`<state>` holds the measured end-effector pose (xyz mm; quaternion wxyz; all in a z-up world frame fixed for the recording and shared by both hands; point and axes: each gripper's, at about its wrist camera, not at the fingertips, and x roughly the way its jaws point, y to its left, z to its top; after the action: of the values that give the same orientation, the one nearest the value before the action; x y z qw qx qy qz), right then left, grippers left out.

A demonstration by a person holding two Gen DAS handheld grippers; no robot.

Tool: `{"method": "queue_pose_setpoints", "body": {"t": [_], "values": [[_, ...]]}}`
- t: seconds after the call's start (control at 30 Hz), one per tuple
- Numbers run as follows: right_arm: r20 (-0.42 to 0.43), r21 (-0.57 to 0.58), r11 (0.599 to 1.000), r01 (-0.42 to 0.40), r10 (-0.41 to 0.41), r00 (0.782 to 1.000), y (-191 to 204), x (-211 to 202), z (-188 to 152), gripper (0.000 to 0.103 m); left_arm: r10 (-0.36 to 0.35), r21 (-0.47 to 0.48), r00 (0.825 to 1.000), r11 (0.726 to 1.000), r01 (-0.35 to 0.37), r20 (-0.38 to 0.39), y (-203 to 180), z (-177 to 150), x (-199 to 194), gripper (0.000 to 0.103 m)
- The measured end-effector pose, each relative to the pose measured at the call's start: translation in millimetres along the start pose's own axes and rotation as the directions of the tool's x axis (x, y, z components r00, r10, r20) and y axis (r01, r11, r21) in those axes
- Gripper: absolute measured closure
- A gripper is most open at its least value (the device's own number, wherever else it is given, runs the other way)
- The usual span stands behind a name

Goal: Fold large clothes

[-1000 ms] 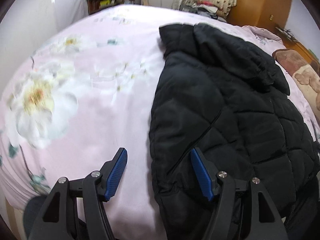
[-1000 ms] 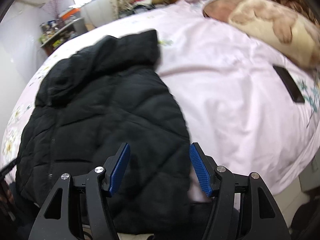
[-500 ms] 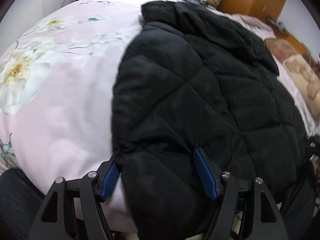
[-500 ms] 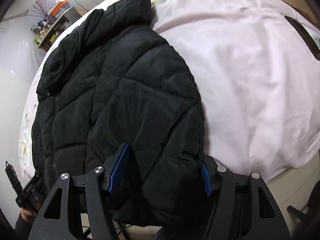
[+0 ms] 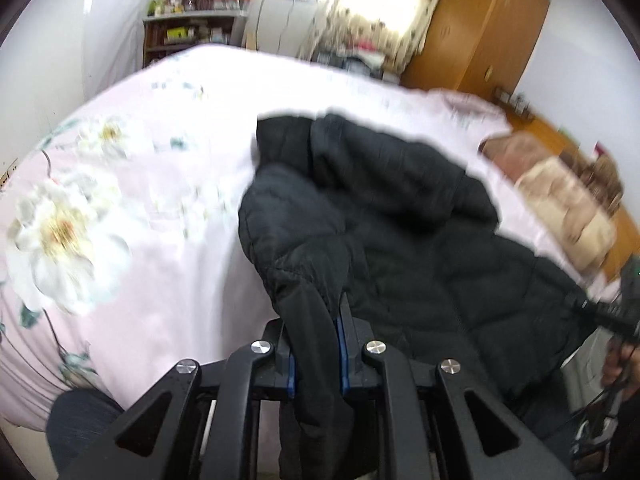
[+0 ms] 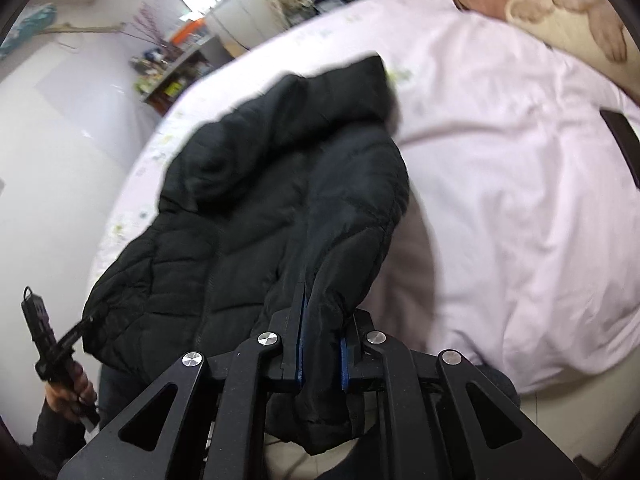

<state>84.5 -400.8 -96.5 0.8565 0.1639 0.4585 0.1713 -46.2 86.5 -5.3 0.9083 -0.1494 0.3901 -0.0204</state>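
Observation:
A black quilted jacket (image 5: 420, 240) lies on the pink flowered bed sheet (image 5: 160, 200), hood toward the far side. In the left wrist view my left gripper (image 5: 316, 318) has its jaws closing on the jacket's near left hem corner. The blue pads press the fabric, and the corner is raised off the bed. In the right wrist view the jacket (image 6: 280, 184) shows again, and my right gripper (image 6: 325, 320) has its jaws closing tight on the near right hem corner, also lifted. The hem hangs down below both grippers.
A tan and brown pillow (image 5: 560, 200) lies at the head of the bed. A dark flat device (image 6: 624, 140) rests on the sheet (image 6: 520, 200) right of the jacket. Shelves (image 5: 188, 36) and a wooden wardrobe (image 5: 480, 28) stand beyond the bed. A hand (image 6: 68, 392) grips the other tool's handle.
Both grippers went from open around the hem to shut on it. Both have risen and tilted up, lifting the jacket's near corners off the bed.

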Motion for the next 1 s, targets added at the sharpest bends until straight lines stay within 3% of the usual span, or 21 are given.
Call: {"method": "queue_pose_setpoints", "body": {"t": [0.13,0.5,0.73,1.0], "values": [[0.047,-0.006,1.0,-0.028,0.028,0.998,7.9,-25.0,-10.5,0.091,-0.029,-0.004,0.998,1.0,0.029,0.055,2.1,1.0,-33.1,0.088],[0.122,0.042,0.994,-0.104,0.098,0.988,8.4,-55.4,-23.1,0.091,-0.071,-0.045,0.994,0.996,0.074,0.079,6.4,9.8,-52.0,0.088],[0.19,0.086,0.985,-0.151,0.133,0.973,8.0,-58.5,16.5,0.091,-0.106,-0.095,0.987,0.988,0.118,0.122,13.6,44.9,-46.0,0.088],[0.226,0.097,0.986,-0.134,0.11,0.968,15.0,-26.4,109.3,0.091,-0.104,-0.145,0.979,0.981,0.13,0.176,13.7,135.3,-0.2,0.088]]}}
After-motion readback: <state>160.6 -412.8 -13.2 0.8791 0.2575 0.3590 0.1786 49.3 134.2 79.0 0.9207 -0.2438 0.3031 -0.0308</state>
